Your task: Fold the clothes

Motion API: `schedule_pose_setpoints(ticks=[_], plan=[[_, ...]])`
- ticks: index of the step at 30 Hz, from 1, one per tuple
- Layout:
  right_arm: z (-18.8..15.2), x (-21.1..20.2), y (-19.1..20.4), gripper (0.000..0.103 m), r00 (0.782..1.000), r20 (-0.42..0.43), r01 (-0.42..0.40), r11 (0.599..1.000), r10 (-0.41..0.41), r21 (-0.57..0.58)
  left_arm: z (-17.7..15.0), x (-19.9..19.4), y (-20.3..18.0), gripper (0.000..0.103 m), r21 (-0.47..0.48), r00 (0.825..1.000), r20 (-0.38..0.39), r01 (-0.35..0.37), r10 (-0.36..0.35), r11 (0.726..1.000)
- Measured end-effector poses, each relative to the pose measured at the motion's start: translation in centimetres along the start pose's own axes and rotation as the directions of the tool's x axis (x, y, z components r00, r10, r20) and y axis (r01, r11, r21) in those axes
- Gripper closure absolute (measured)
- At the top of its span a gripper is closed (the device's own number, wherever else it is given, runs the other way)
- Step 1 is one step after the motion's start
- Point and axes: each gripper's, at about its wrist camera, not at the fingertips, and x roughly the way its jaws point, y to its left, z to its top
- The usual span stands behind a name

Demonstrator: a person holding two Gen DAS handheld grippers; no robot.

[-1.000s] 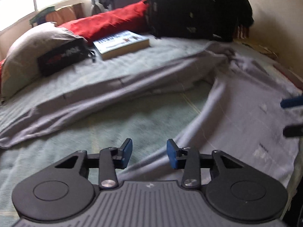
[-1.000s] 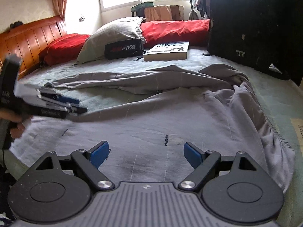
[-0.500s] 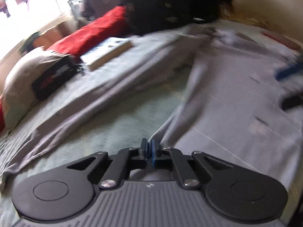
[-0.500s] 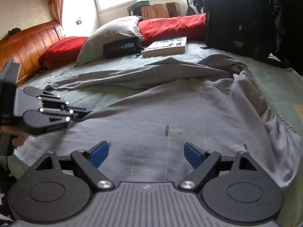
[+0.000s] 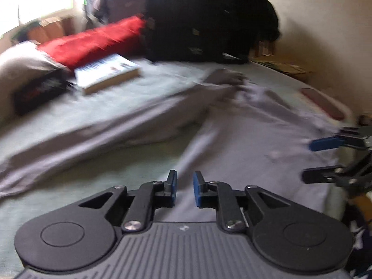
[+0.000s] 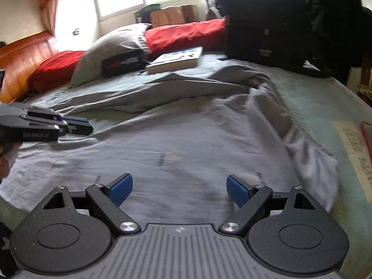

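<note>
A grey long-sleeved shirt (image 5: pixel 244 139) (image 6: pixel 186 134) lies spread on the green bed sheet (image 5: pixel 93 176). One sleeve (image 5: pixel 116 125) stretches away to the left. My left gripper (image 5: pixel 185 179) hovers over the shirt's left edge, where the cloth meets the sheet. Its jaws are opening with a narrow gap, and no cloth is pinched between the pads. From the right wrist view it shows at the left (image 6: pixel 76 125), low over the shirt's edge. My right gripper (image 6: pixel 179 183) stands wide open above the shirt's near hem with nothing held, and it shows at the right (image 5: pixel 309 160) in the left wrist view.
At the head of the bed lie a book (image 6: pixel 176 59), a black pouch (image 6: pixel 123 62), a grey pillow (image 6: pixel 111 44) and red pillows (image 6: pixel 186 32). A big black backpack (image 6: pixel 267 23) stands at the far right. A wooden headboard (image 6: pixel 21 58) runs along the left.
The left gripper's jaws closed fully half a second ago and have now parted a little. It shifted along the shirt's left edge. The right gripper dipped slightly and stayed wide open.
</note>
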Motion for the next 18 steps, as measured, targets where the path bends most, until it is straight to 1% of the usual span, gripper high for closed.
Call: schedule_pose_setpoints(ticks=[1, 2, 4, 6, 9, 10, 13, 14, 16, 18], plan=[[-0.1, -0.1, -0.4, 0.012, 1.0, 0.0, 0.008, 1.0, -0.008, 0.009, 0.2, 1.2, -0.3, 0.085, -0.013, 1.0, -0.022, 0.017, -0.018, 1.0], [-0.1, -0.3, -0.7, 0.012, 1.0, 0.002, 0.013, 1.0, -0.014, 0.015, 0.3, 2.2, -0.2, 0.083, -0.023, 1.0, -0.028, -0.001, 0.001, 1.0], [-0.2, -0.7, -1.3, 0.011, 1.0, 0.009, 0.026, 0.999, -0.026, 0.024, 0.7, 4.1, 0.0, 0.083, -0.048, 0.999, -0.038, -0.037, 0.035, 0.998], [-0.2, -1.2, -2.0, 0.009, 0.999, 0.021, 0.045, 0.998, -0.046, 0.033, 1.3, 4.4, 0.6, 0.083, -0.114, 0.998, -0.033, -0.056, 0.053, 0.992], [0.0, -2.0, -3.4, 0.009, 0.996, 0.044, 0.077, 0.996, -0.079, 0.048, 1.7, 2.8, 0.2, 0.085, -0.078, 0.994, -0.021, -0.113, 0.112, 0.991], [0.1, -2.2, -3.9, 0.009, 0.995, 0.051, 0.088, 0.995, -0.09, 0.053, 1.7, 2.2, 0.0, 0.084, -0.066, 0.992, -0.018, -0.129, 0.128, 0.99], [0.7, -2.0, -5.9, 0.008, 0.989, 0.059, 0.13, 0.988, -0.135, 0.081, 0.3, -0.4, -0.6, 0.075, -0.018, 0.991, -0.022, -0.13, 0.13, 0.991], [0.8, -2.0, -6.8, 0.008, 0.987, 0.062, 0.14, 0.983, -0.148, 0.115, -0.2, -1.2, -0.9, 0.069, -0.001, 0.991, -0.023, -0.131, 0.131, 0.991], [0.6, -2.8, -8.6, 0.008, 0.986, 0.078, 0.126, 0.971, -0.144, 0.202, -1.5, -3.0, -1.2, 0.063, 0.009, 0.99, -0.027, -0.137, 0.137, 0.991], [-0.2, -3.7, -10.7, 0.008, 0.987, 0.095, 0.093, 0.947, -0.128, 0.308, -2.9, -4.5, -1.3, 0.062, -0.011, 0.991, -0.027, -0.131, 0.13, 0.991]])
